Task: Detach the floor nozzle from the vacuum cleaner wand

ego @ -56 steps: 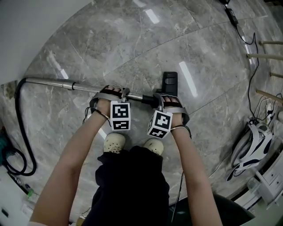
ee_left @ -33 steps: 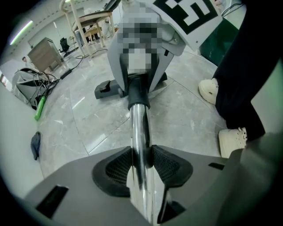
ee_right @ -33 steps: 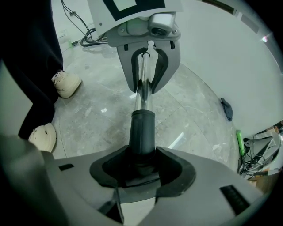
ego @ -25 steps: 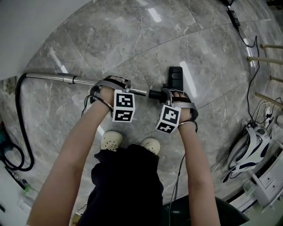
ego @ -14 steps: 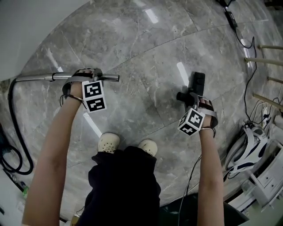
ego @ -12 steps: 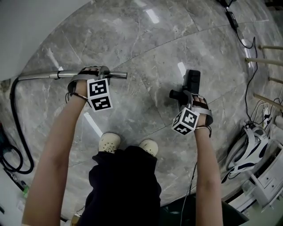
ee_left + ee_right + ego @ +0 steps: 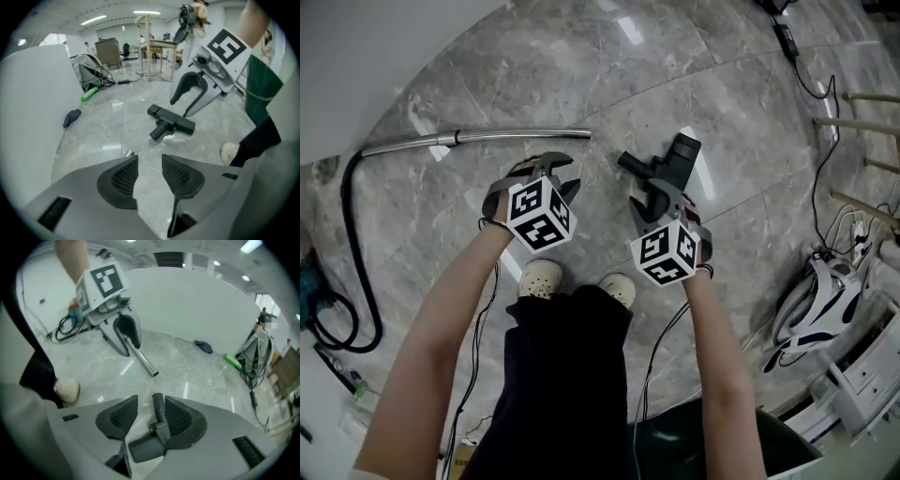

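Detach step judged done: floor nozzle (image 7: 667,159) lies just ahead of R gripper (image 7: 656,202), wand (image 7: 487,137) ahead of L gripper (image 7: 551,173); R jaws part-open, empty; L jaws just opened further, empty; next: withdraw both, no regrasp req'd.

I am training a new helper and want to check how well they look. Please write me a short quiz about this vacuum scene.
1. True or false: the nozzle is joined to the wand.
2. The left gripper holds: A) the wand, B) the nozzle, C) nothing.
3. How do the right gripper's jaws stand?
Key: 1 false, they lie apart on the floor. 2 C, its jaws have just opened further, with nothing between them. 3 apart, pressing on nothing.
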Demonstrator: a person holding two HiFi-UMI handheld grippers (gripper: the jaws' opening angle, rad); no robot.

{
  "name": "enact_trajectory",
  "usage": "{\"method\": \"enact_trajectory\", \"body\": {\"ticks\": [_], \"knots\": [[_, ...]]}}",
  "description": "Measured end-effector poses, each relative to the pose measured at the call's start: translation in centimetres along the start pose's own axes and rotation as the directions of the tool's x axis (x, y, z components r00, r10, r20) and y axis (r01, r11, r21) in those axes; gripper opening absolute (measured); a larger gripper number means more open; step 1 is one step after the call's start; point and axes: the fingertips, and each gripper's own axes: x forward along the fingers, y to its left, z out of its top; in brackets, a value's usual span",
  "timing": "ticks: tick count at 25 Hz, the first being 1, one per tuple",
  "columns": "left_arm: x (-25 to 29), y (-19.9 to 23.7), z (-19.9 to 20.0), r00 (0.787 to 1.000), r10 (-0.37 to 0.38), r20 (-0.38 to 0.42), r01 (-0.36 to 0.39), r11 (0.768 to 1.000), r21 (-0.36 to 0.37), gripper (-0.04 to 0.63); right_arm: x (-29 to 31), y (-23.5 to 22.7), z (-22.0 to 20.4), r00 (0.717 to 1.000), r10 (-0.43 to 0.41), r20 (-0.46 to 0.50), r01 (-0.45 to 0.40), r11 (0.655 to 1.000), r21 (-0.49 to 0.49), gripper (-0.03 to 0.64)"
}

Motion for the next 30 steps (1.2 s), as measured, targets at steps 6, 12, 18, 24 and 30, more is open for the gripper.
{"method": "enact_trajectory", "body": {"ticks": [6, 12, 18, 24, 30], "knots": [[-11.7, -3.1, 6.6, 0.952, -0.022, 0.306, 0.115, 0.95, -0.29, 0.035, -11.9, -1.2, 7.3, 0.956, -0.085, 0.281, -0.084, 0.838, 0.54, 0.167], [-27.1, -3.9, 13.2, 0.9, 0.036, 0.434, 0.105, 0.949, -0.297, 0.011, -27.5, -2.3, 14.2, 0.878, -0.251, 0.407, -0.122, 0.705, 0.698, 0.028], [-43.4, -4.6, 20.1, 0.831, 0.13, 0.541, 0.059, 0.946, -0.319, 0.011, -40.9, -1.0, 22.5, 0.83, -0.27, 0.488, -0.13, 0.757, 0.64, 0.027], [-55.0, -8.4, 24.4, 0.783, 0.173, 0.598, 0.028, 0.95, -0.312, 0.011, -52.4, 0.4, 27.2, 0.776, -0.359, 0.519, -0.102, 0.74, 0.665, 0.028], [-61.9, -11.8, 26.3, 0.756, 0.18, 0.63, 0.005, 0.96, -0.281, 0.011, -59.8, 2.9, 29.6, 0.764, -0.418, 0.492, -0.045, 0.726, 0.686, 0.028]]}}
